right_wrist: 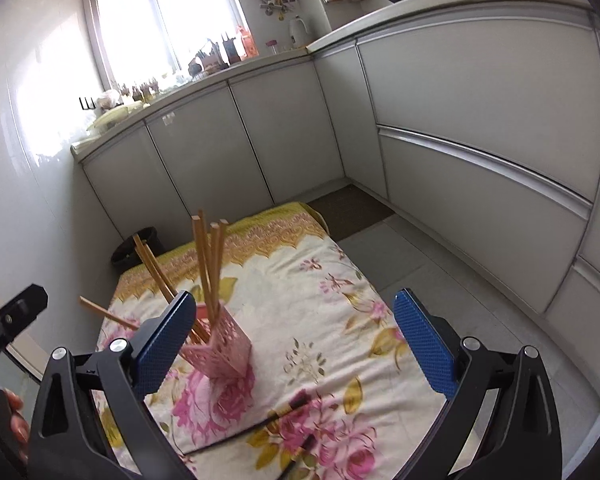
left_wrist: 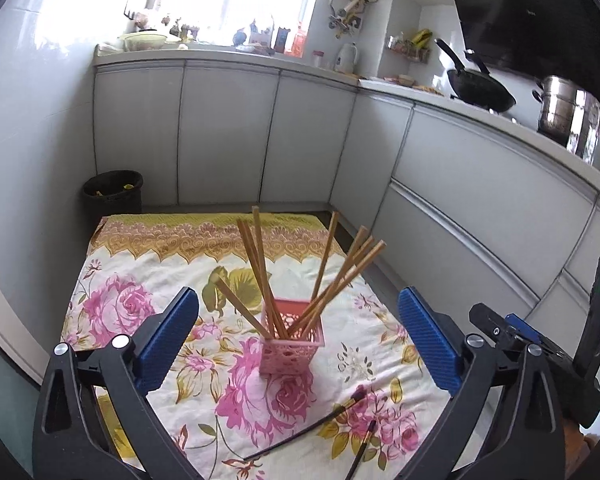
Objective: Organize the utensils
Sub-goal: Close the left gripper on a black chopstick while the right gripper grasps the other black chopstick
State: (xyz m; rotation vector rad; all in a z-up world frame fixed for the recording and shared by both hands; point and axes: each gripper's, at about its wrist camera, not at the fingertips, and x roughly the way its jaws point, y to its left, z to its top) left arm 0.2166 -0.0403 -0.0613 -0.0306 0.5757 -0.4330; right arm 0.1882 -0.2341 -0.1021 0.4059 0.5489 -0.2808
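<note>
My left gripper (left_wrist: 298,332) and right gripper (right_wrist: 294,338) both stand wide apart with nothing between their pads. The pink lattice holder (left_wrist: 293,340) sits near the middle of the flowered cloth (left_wrist: 140,280), wooden chopsticks (left_wrist: 260,264) fanning out of it. Two black chopsticks (left_wrist: 304,428) lie crossed on the cloth toward its near edge.
</note>
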